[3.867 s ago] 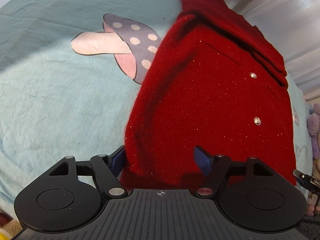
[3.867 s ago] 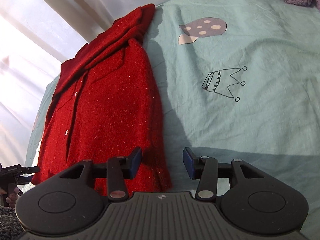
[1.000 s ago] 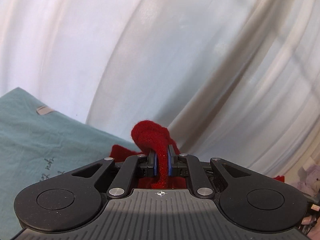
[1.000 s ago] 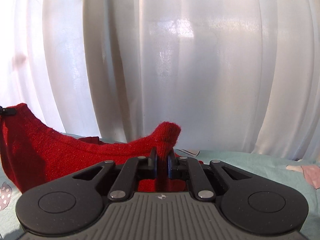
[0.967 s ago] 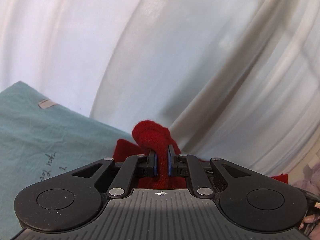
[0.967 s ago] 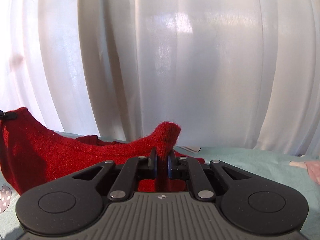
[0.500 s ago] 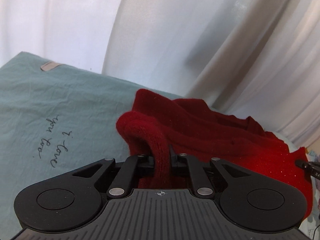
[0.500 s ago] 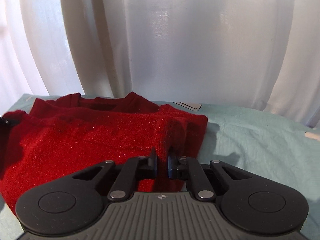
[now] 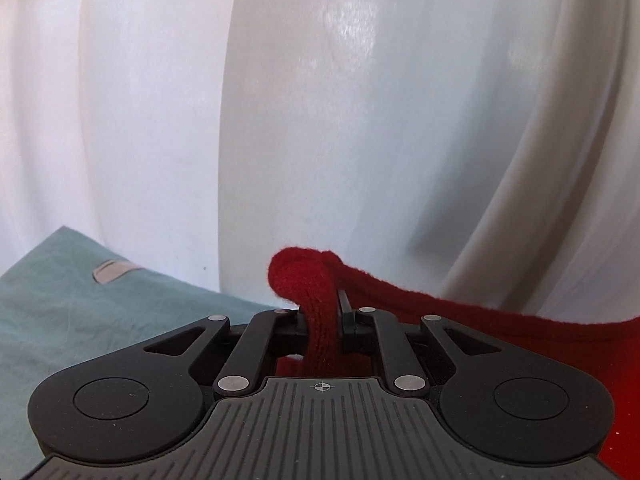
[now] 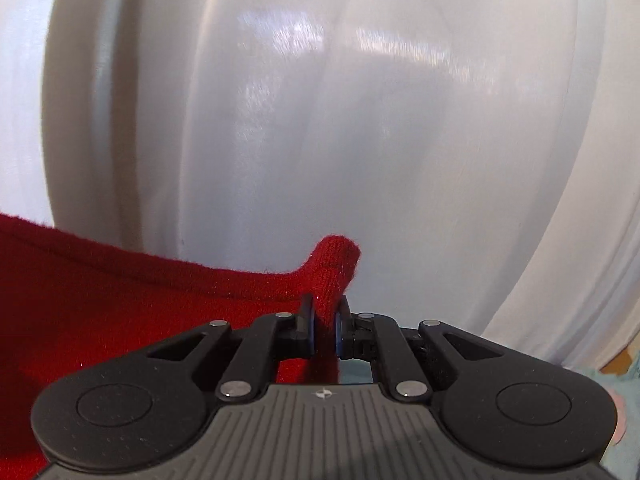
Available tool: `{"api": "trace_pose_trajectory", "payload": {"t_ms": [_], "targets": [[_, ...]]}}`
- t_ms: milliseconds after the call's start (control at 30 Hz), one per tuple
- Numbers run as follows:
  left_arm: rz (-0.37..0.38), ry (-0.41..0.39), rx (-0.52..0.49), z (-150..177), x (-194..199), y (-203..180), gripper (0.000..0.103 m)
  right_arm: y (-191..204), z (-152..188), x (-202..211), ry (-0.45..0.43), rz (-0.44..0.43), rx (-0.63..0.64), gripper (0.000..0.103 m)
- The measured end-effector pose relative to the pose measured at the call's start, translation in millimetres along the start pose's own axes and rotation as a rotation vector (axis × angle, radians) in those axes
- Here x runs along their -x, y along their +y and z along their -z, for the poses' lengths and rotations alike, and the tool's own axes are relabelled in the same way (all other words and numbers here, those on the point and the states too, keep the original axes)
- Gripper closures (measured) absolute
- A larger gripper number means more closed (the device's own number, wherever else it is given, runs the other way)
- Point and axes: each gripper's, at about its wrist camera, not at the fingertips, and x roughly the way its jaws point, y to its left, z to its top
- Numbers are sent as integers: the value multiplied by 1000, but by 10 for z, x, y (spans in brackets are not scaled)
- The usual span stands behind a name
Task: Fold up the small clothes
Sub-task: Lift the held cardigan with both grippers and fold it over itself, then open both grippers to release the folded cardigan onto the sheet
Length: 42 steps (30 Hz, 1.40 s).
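White curtains (image 9: 280,120) fill the background beyond the teal bedsheet (image 9: 60,292). Both the left gripper (image 9: 322,316) and right gripper (image 10: 325,326) have jaws pinching the red knit garment (image 10: 120,300), carrying its edge over; next, lay it flat and let go.

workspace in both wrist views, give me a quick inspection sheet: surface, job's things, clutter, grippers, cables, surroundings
surface: teal bedsheet with a small grey tag, partly in view.
job's things: red knit garment, its edge strung between the two grippers and lifted.
clutter: nothing seen.
grippers: left gripper shut on a bunched corner of the garment; right gripper shut on another corner that pokes up past the pads.
cables: nothing seen.
surroundings: white curtain fills the background of both views.
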Motion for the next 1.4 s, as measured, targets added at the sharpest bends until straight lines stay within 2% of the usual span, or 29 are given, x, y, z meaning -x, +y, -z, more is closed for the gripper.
{"api": "trace_pose_trajectory", "payload": {"t_ms": [133, 300, 333, 367, 400, 433, 500, 533, 600, 667, 733, 800, 833, 900, 933, 1000, 1033, 1067, 1133, 1200, 1233, 1267, 1333, 1400], "targets": [[-83, 40, -25, 254, -310, -67, 90, 118, 213, -334, 63, 63, 2, 95], [-102, 53, -19, 429, -439, -33, 73, 182, 369, -556, 114, 104, 27, 93], [-110, 64, -14, 422, -456, -20, 63, 177, 367, -586, 122, 108, 21, 87], [-135, 68, -5, 414, -458, -12, 37, 170, 374, -623, 140, 113, 23, 77], [-182, 75, 20, 410, -448, 33, 27, 167, 408, -646, 166, 118, 30, 74], [-181, 72, 50, 402, -414, 136, 24, 158, 407, -667, 177, 117, 25, 73], [-162, 51, 102, 384, -269, 231, 24, 68, 395, -603, 161, 101, -18, 68], [-168, 38, 112, 369, -188, 235, 24, 10, 383, -521, 136, 105, -51, 65], [-103, -22, 112, 303, 54, 169, 22, -85, 318, -247, 60, 95, -140, 61], [-34, -70, 95, 216, 214, -27, 10, -127, 231, -53, -12, -29, -272, 38], [47, -96, 80, 173, 271, -254, 7, -73, 174, 52, -51, -264, -450, 30], [100, -92, 78, 211, 195, -471, 7, 133, 206, 14, -32, -472, -558, 29], [120, -74, 76, 253, 122, -554, 7, 277, 245, -41, -8, -535, -575, 29], [135, -11, 61, 369, -84, -645, 7, 526, 348, -167, 32, -585, -554, 30], [114, 23, 47, 426, -183, -655, 7, 594, 393, -229, 50, -582, -532, 30], [20, 71, -36, 568, -378, -638, 7, 608, 497, -387, 97, -525, -486, 38], [45, 61, -36, 604, -337, -584, 7, 524, 536, -450, 109, -510, -492, 53], [53, 36, -19, 593, -295, -554, 4, 381, 567, -501, 112, -514, -529, 58], [9, 40, -26, 584, -317, -502, 2, 93, 594, -518, 75, -469, -553, 57], [33, 44, 22, 562, -333, -406, 2, -209, 625, -527, 50, -384, -567, 57], [26, 42, 29, 555, -331, -382, 2, -355, 661, -553, 51, -382, -617, 58], [15, 47, 27, 549, -340, -369, 2, -504, 724, -559, 35, -373, -680, 55], [1, 54, 19, 528, -367, -331, 2, -679, 773, -540, 19, -267, -717, 48], [-13, 56, 9, 503, -347, -328, 2, -776, 835, -556, 22, -264, -769, 48]]}}
